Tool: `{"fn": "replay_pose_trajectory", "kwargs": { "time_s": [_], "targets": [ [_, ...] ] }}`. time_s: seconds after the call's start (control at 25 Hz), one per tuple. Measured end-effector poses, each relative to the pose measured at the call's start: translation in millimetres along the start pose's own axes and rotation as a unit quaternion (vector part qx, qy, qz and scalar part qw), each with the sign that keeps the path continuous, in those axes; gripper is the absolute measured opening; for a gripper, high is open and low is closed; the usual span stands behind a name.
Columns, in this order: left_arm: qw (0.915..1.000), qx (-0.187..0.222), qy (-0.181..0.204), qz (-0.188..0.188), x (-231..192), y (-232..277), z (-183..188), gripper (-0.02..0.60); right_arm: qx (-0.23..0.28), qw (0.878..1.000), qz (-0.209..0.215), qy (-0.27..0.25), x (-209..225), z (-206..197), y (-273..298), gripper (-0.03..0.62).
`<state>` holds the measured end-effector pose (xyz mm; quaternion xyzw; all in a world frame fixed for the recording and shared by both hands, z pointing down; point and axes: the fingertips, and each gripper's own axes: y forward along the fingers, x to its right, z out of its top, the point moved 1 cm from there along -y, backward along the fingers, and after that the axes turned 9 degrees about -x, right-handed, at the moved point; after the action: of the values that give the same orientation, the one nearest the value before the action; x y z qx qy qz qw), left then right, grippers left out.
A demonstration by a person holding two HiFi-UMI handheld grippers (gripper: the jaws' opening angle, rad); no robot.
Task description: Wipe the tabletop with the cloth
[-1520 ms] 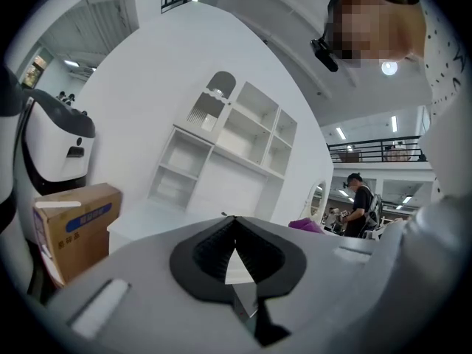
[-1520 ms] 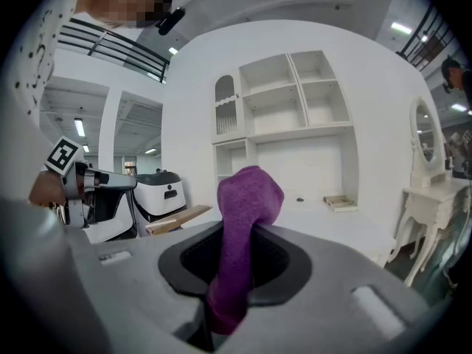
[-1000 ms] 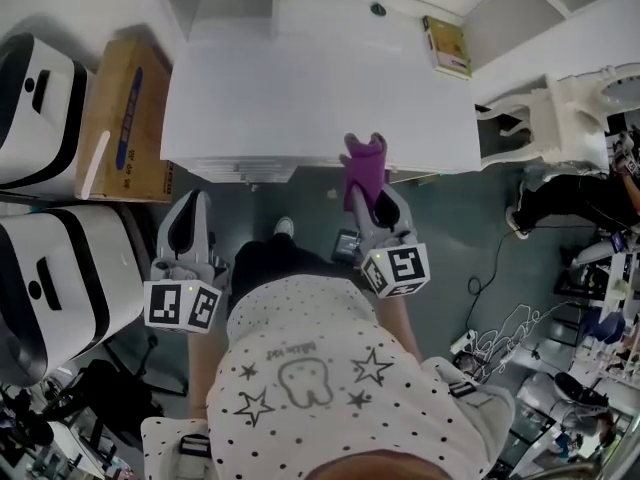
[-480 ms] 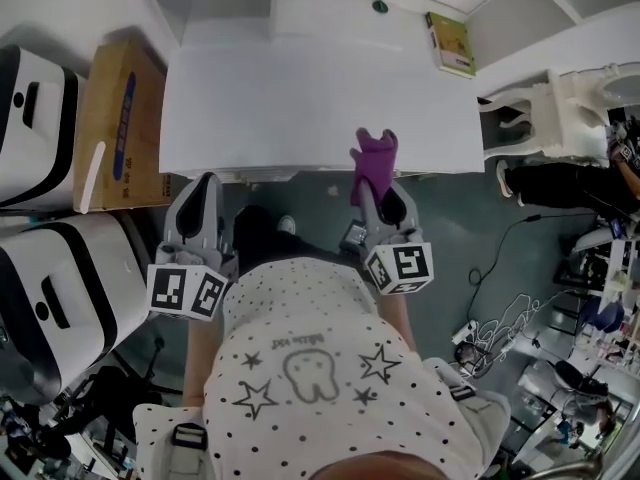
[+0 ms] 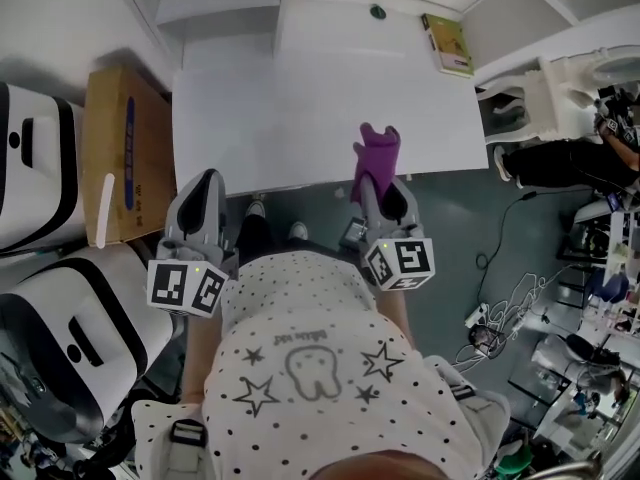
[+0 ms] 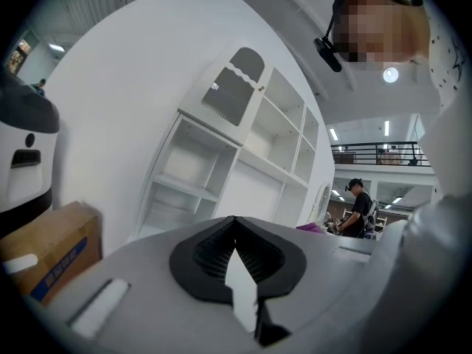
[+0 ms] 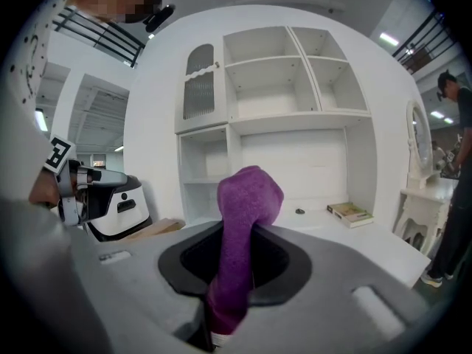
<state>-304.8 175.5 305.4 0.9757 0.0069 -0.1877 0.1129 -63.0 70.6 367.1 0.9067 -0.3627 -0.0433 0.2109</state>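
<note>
**Poised at the near edge**

The right gripper was clamped on the purple cloth, above the near edge of the white table. The left gripper hung alongside, jaws together and empty. A book lay at the far corner; a cardboard box stood left.

Cloth farther over tabletop

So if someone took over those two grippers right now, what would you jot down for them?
Left gripper: jaws together, nothing in them, held off the table's near edge.
Right gripper: shut on the purple cloth, which sticks out over the near edge of the white tabletop.
Done: cloth is in the gripper.
Left: lower it and wipe the top; no wiping shows yet. A book lies at the far right corner, so work round it.
</note>
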Motion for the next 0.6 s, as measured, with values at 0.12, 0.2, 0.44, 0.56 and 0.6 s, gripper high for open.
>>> {"fn": "replay_pose_trajectory", "kwargs": {
  "time_s": [0.12, 0.2, 0.44, 0.56, 0.6],
  "targets": [
    [1.0000, -0.004, 0.004, -0.004, -25, 3, 12, -0.006, 0.001, 1.000, -0.013, 0.003, -15, 6, 13, 0.071],
    [0.9999, -0.005, 0.006, -0.011, -35, 6, 18, -0.006, -0.001, 1.000, -0.025, 0.008, -20, 7, 20, 0.071],
    [0.9993, -0.013, 0.014, -0.032, -63, 10, 26, -0.006, 0.000, 0.998, -0.063, 0.015, -31, 7, 38, 0.071],
    [0.9992, -0.016, 0.015, -0.033, -74, 10, 27, -0.006, -0.004, 0.998, -0.055, 0.008, -39, 5, 49, 0.071],
    [0.9992, -0.016, 0.014, -0.034, -76, 10, 28, -0.006, -0.011, 0.999, -0.047, 0.003, -42, 3, 55, 0.071]
  ]
}}
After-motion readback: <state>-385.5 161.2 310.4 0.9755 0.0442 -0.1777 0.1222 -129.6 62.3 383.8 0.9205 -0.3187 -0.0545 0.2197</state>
